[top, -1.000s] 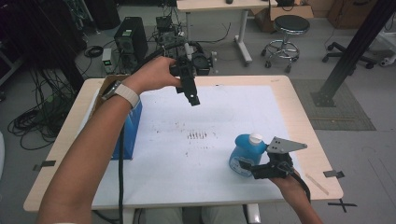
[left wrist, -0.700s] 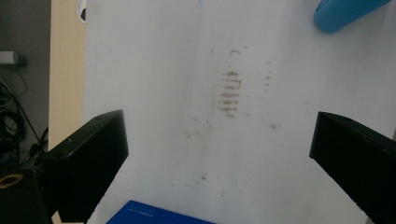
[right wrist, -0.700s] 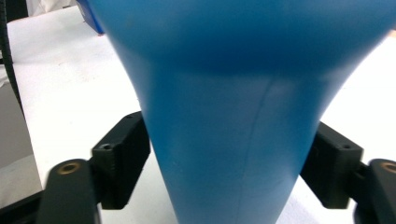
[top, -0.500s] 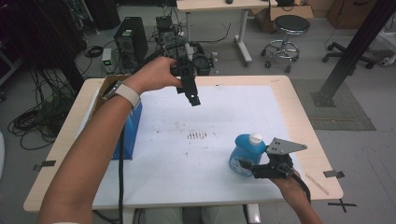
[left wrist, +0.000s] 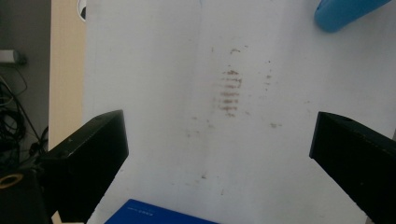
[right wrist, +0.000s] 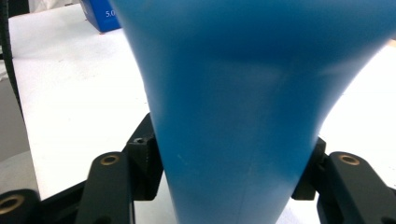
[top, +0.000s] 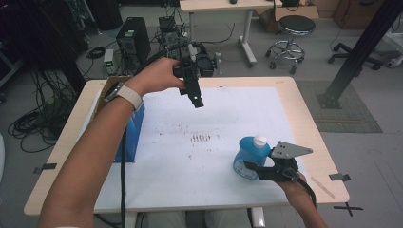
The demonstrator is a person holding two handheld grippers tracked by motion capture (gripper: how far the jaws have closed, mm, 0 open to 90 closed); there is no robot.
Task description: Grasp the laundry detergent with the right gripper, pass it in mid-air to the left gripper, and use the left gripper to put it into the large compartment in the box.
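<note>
- High view: right gripper [top: 254, 169] has just been closing and now clamps the round blue plastic bottle with a white cap [top: 251, 154], near right on the white table cover [top: 228, 190].
- Left gripper [top: 196, 100] hangs over the far side, jaws wide apart, nothing in them.
- Risk imo: that smooth curved body could squirt out or tip if lifted fast.
- Brown stains [left wrist: 229, 91] sit mid-table.

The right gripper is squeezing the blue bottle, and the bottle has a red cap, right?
Not quite. The cap is white, not red, as the high view shows. The rest holds: the right gripper is squeezing the blue bottle, its fingers pressed against both sides in the right gripper view.
</note>
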